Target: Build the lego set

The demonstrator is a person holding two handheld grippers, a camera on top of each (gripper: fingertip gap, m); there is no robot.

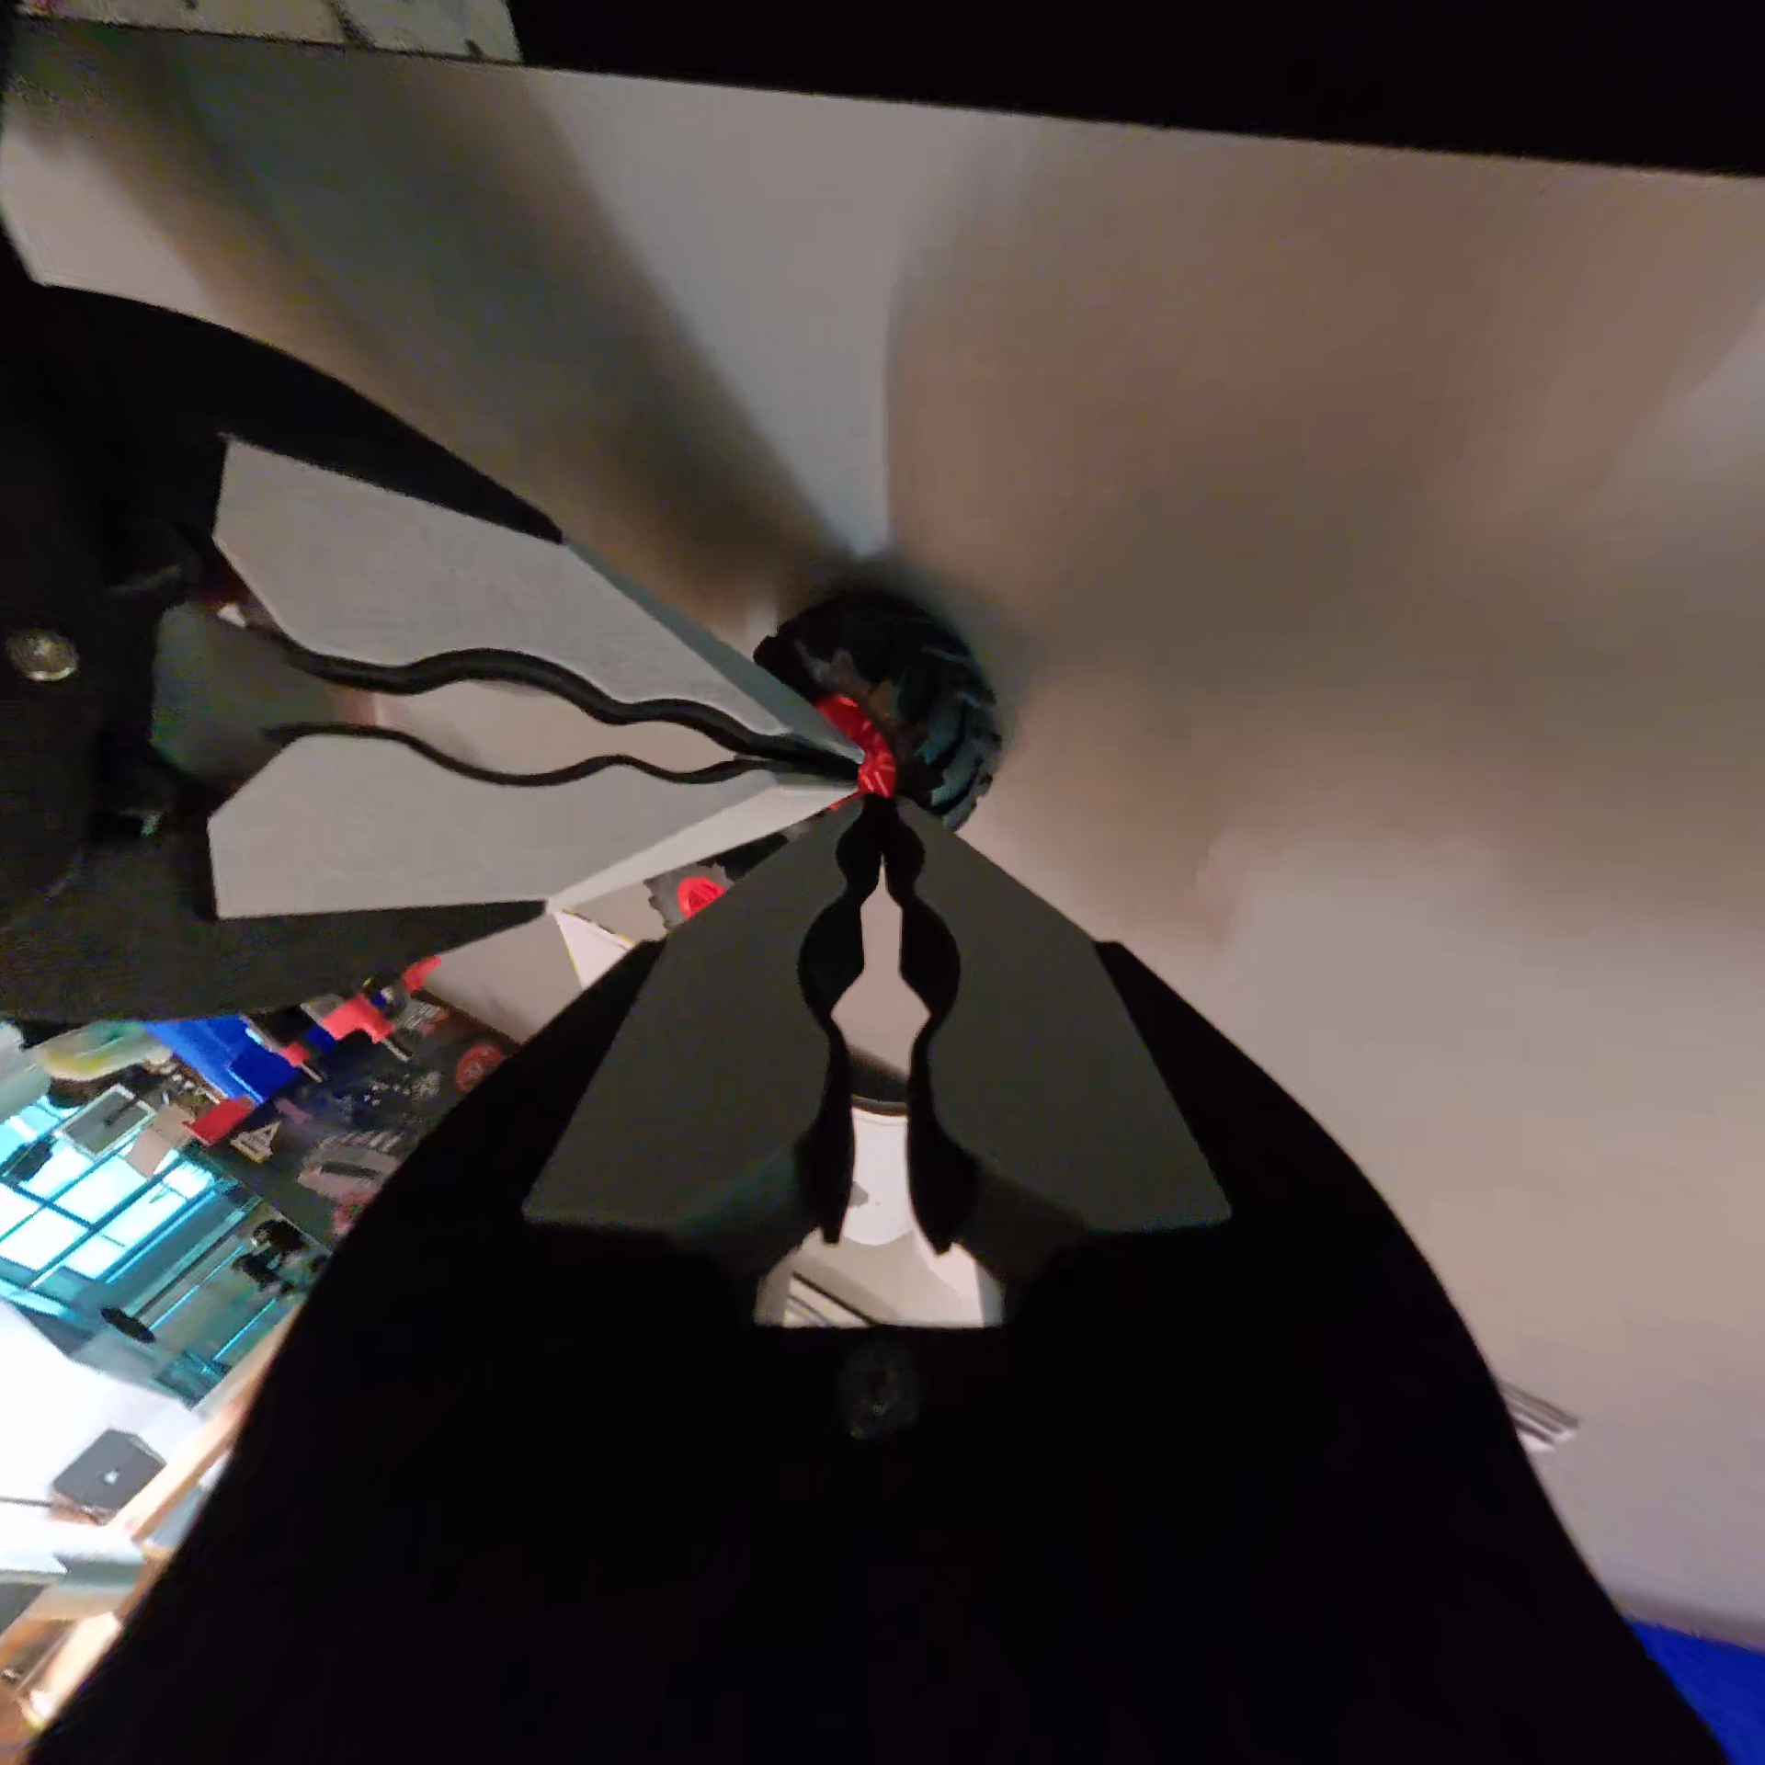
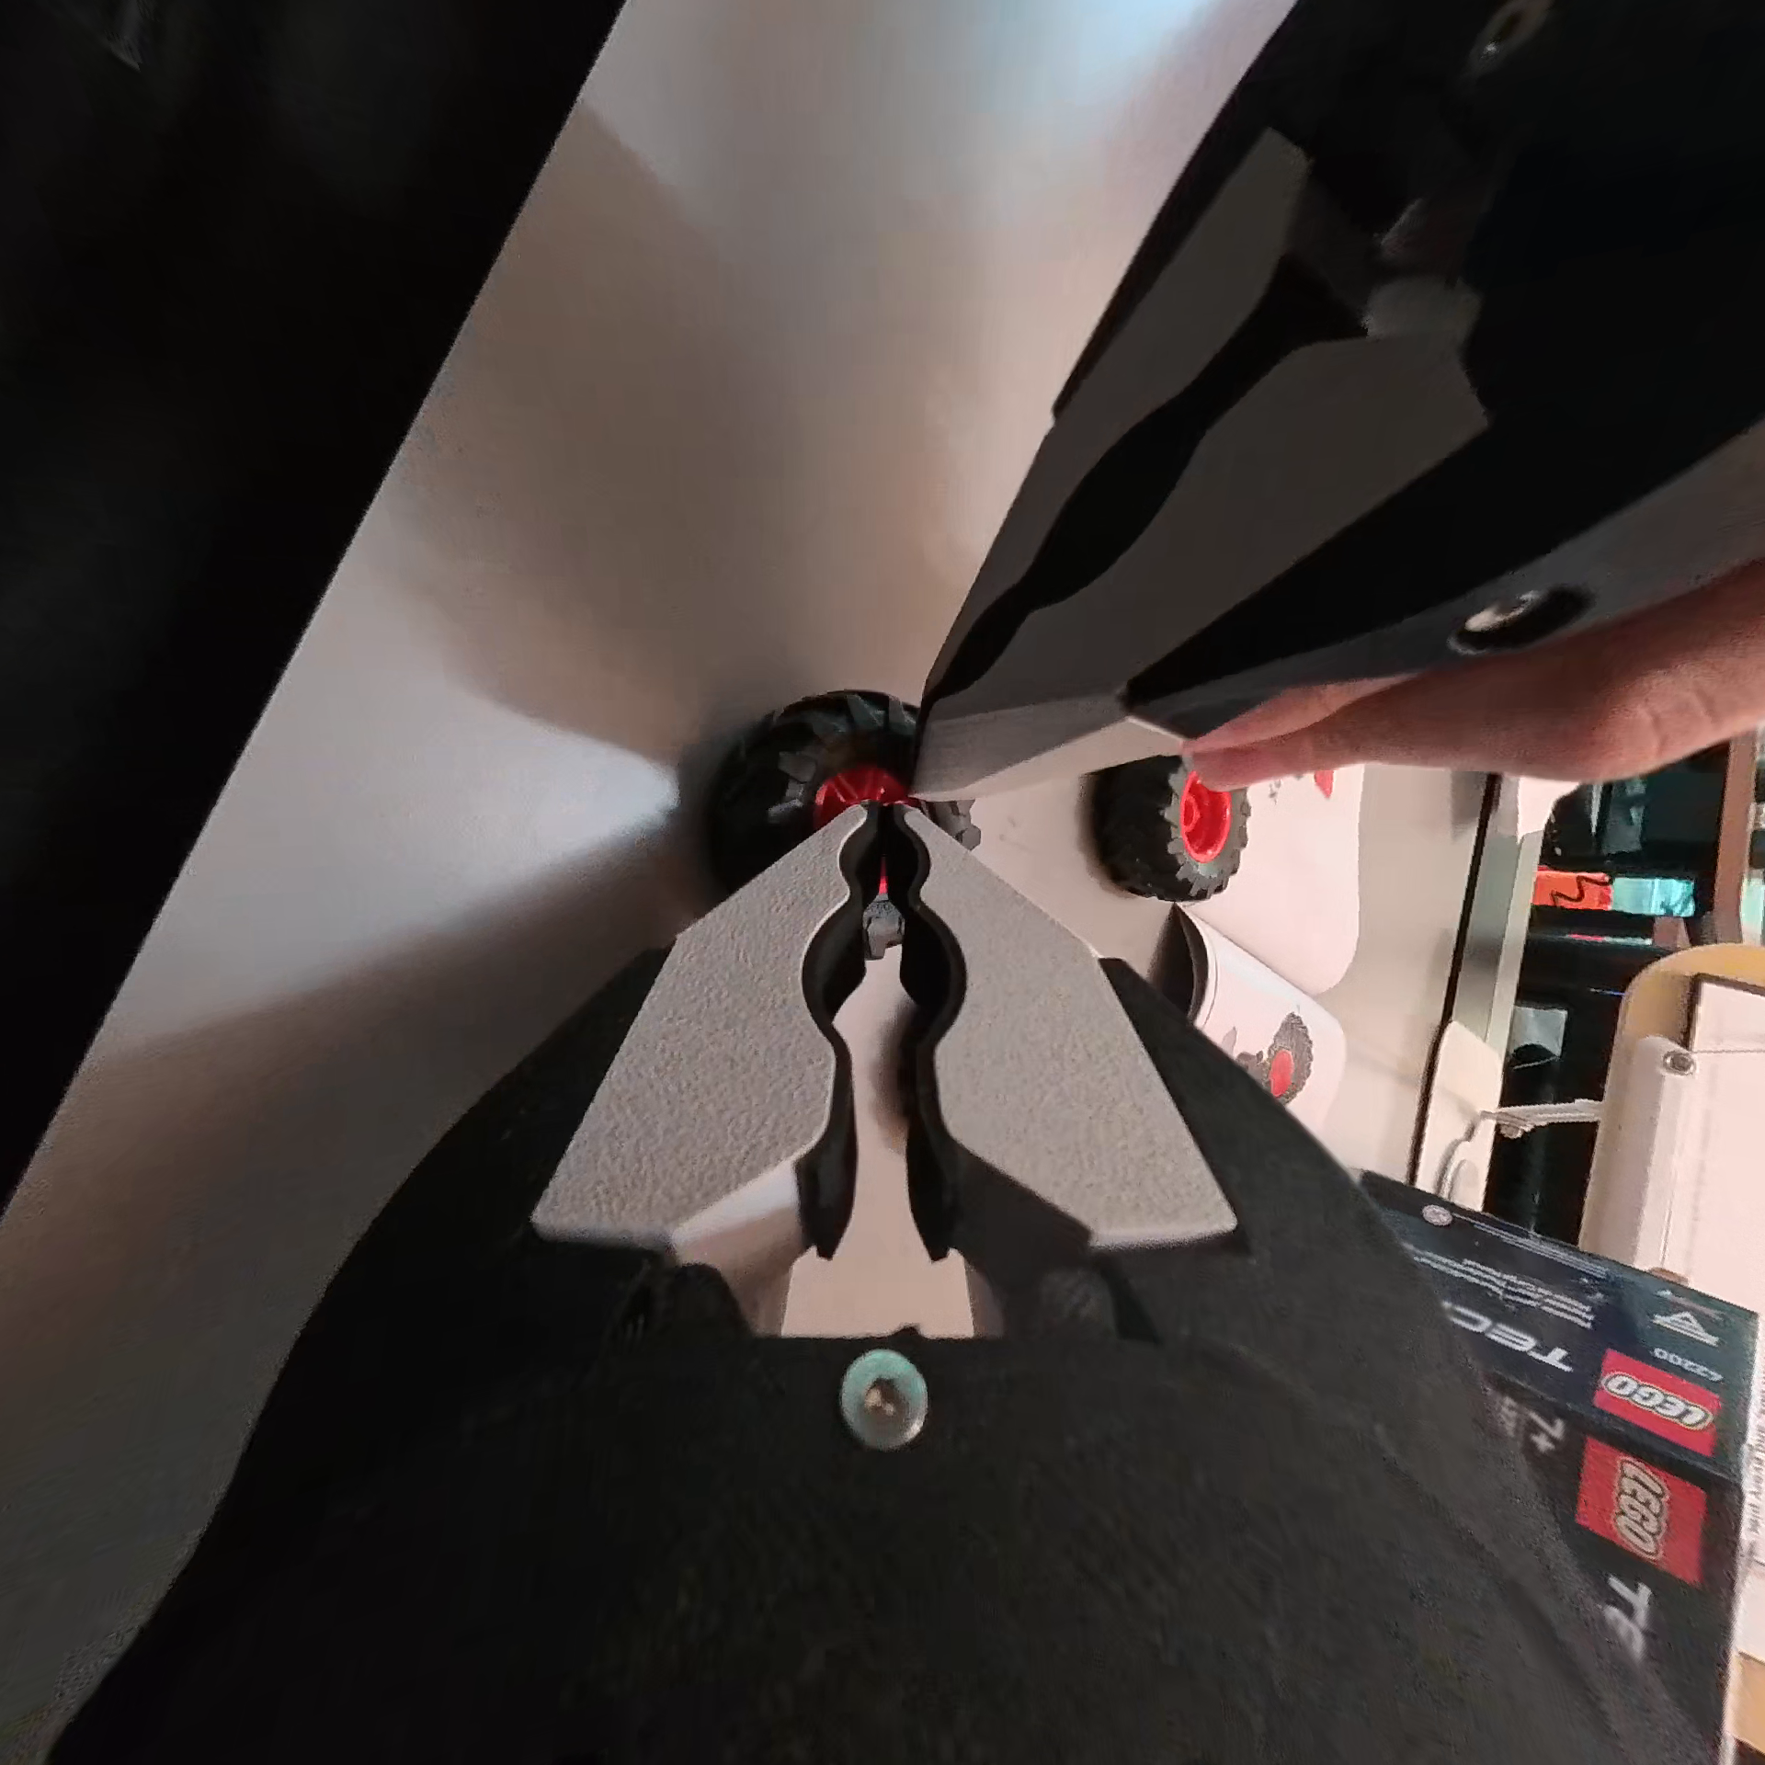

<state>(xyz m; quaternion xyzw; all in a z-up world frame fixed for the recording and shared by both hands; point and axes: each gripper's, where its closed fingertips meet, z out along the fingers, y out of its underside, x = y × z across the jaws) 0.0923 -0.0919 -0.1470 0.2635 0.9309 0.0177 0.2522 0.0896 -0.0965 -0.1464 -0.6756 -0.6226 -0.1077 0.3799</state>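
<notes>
A black tyre with a red hub (image 2: 802,764) lies on the white table (image 2: 669,430); it also shows in the left wrist view (image 1: 917,707). My right gripper (image 2: 883,826) is shut on a small grey pin (image 2: 883,934), with its tips at the red hub. It enters the left wrist view from the left (image 1: 855,756). My left gripper (image 1: 876,814) is shut, its tips against the lower edge of the hub; I see nothing held between them. It enters the right wrist view from the upper right (image 2: 922,769). The two grippers' tips almost touch.
A second tyre with a red hub (image 2: 1175,831) stands to the right. A hand (image 2: 1433,716) holds the left gripper. A white printed sheet (image 2: 1270,1041) and the dark set box (image 2: 1624,1414) lie to the right; the box also shows in the left wrist view (image 1: 411,1079). Both grippers' tips are close together, under 4 cm apart.
</notes>
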